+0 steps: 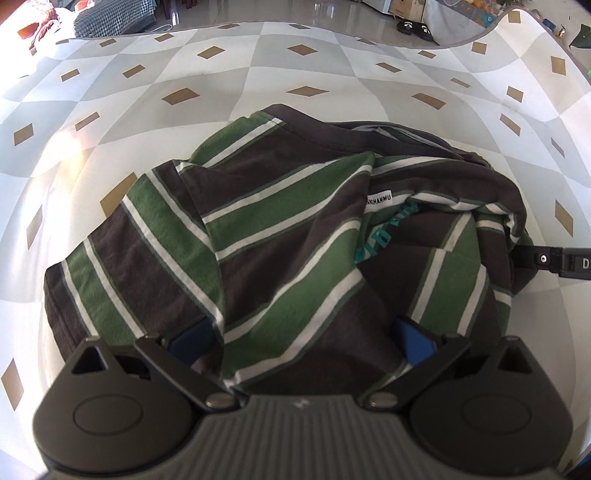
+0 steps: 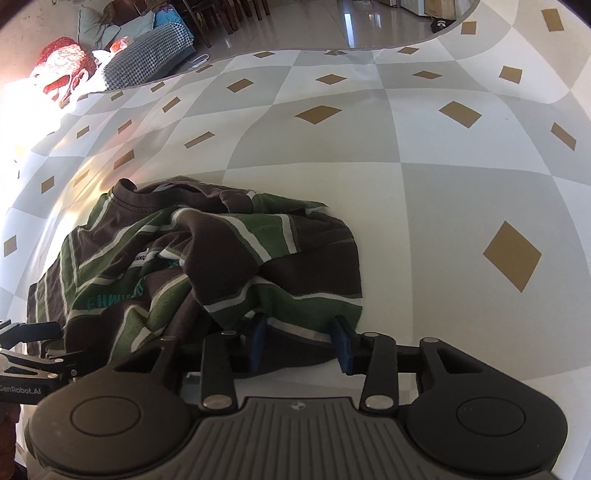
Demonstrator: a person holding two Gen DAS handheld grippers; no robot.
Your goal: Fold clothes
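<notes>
A brown, green and white striped shirt [image 1: 280, 221] lies crumpled on the checked tablecloth [image 1: 295, 66], its collar at the far side and a white label showing near the middle. My left gripper [image 1: 303, 339] is over the shirt's near edge with its blue pads [image 1: 192, 341] wide apart and a fold of cloth lying between them. In the right wrist view the shirt [image 2: 221, 258] sits left of centre. My right gripper [image 2: 301, 341] straddles the near hem; its blue pads [image 2: 258, 338] are a small gap apart with the hem between them, not visibly pinched.
The right gripper's black body [image 1: 546, 258] pokes in beside the shirt's right side, and the left gripper's body [image 2: 29, 350] shows at the other view's left edge. The table's far edge [image 2: 332, 48] curves past; beyond it are floor, slippers [image 1: 413, 26] and a houndstooth cushion [image 2: 147, 55].
</notes>
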